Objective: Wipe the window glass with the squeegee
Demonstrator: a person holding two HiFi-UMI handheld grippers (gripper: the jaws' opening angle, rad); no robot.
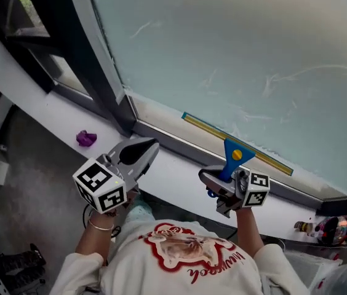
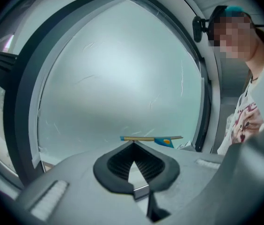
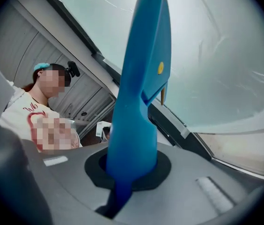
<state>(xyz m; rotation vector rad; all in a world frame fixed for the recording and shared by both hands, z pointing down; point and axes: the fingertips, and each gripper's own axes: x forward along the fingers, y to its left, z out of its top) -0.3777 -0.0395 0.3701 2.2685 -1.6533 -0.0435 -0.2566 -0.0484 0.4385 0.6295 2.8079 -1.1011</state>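
Head view alone shows a small purple object (image 1: 86,138) on the sill (image 1: 176,165) at the left. Left tool (image 1: 151,146) is clenched on nothing. Right tool (image 1: 221,178), at lower centre, grasps the squeegee (image 1: 234,155), whose blade lies against the window glass (image 1: 253,54); right gripper view shows this grip closely.

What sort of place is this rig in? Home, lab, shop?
Indoors at a big window, probably an ordinary room or office; I cannot tell more. Signs: the large streaked glass pane in a dark metal frame, the white sill below it, and the blue-handled squeegee at the pane's lower edge.
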